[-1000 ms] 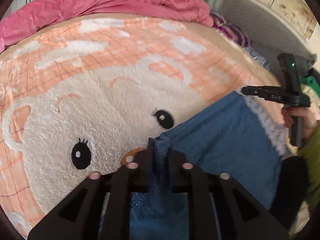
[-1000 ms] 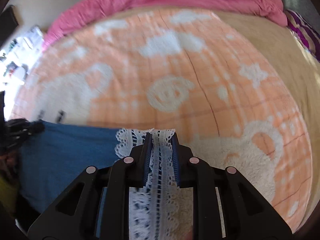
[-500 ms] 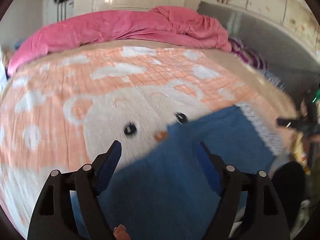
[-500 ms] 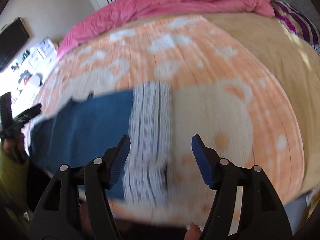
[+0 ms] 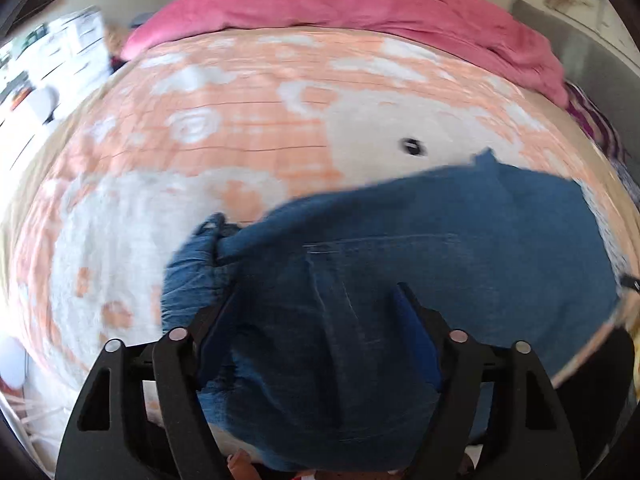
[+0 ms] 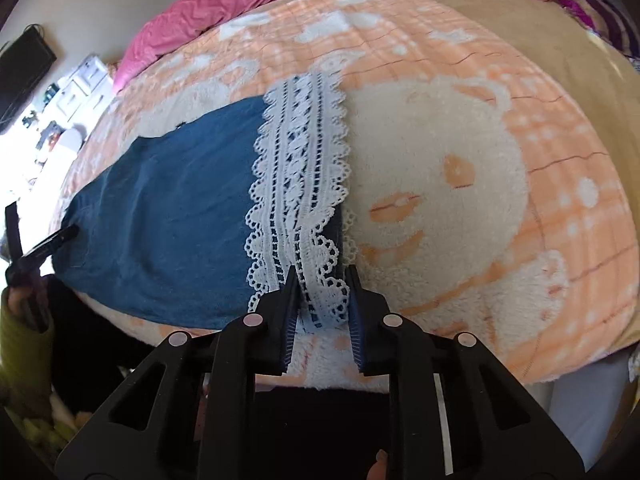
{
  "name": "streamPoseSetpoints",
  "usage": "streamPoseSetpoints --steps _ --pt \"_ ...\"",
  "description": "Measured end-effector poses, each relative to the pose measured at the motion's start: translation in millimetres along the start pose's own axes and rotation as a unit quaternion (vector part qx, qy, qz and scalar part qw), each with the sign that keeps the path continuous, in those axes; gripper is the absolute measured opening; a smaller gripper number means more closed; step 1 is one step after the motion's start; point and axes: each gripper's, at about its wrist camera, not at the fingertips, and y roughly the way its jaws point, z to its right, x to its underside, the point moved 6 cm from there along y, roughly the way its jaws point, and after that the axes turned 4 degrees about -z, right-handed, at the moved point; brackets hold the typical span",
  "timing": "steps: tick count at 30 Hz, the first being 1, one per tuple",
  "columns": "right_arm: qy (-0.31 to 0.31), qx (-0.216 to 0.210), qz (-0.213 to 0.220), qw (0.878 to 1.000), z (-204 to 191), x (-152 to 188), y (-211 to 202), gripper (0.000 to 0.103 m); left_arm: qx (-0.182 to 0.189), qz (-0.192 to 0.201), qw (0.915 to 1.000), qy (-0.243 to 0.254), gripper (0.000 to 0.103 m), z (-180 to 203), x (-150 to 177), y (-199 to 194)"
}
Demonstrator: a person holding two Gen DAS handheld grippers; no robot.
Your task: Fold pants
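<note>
Where pants [image 6: 168, 208] lie flat, right tongs [image 6: 322, 280] narrowly parted astride lace hem [image 6: 304, 184]; left tongs [image 5: 316, 312] wide, empty.

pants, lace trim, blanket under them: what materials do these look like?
Pants: probably denim, matte blue, with stitched seams showing in the left wrist view.
Lace trim: white openwork lace with scalloped edges, likely cotton or synthetic; the blue shows through its holes.
Blanket: fluffy fleece or plush, matte, with a fuzzy pile in peach and cream.
</note>
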Motion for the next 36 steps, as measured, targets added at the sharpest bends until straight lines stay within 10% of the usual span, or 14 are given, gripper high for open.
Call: streamPoseSetpoints --steps 6,8,18,28,36 --pt "0.001 0.005 -0.012 1.000 -0.8 7.4 5.2 0.031 -0.006 -0.006 1.0000 -0.002 0.070 -2.6 -2.3 6.9" --pt "0.009 0.008 -0.003 1.000 0.8 6.8 -5.3 0.051 0.011 -0.004 0.9999 -0.008 0.072 -1.5 0.5 0.0" --pt "-0.044 -0.020 0.103 0.994 -61.7 -17.5 -49.5 0.062 0.110 0.064 0.9903 0.055 0.085 59.3 -2.1 -68.2" --pt "-0.105 -0.059 0.076 0.990 -159.0 -25.0 5.1 0.075 0.165 -0.006 0.9748 0.149 0.086 163.2 -1.7 -10.6" --pt "-0.077 -0.006 0.052 0.996 -141.4 -45.8 48.1 0.078 0.136 -0.018 0.9806 0.140 0.086 138.3 -12.1 42.3"
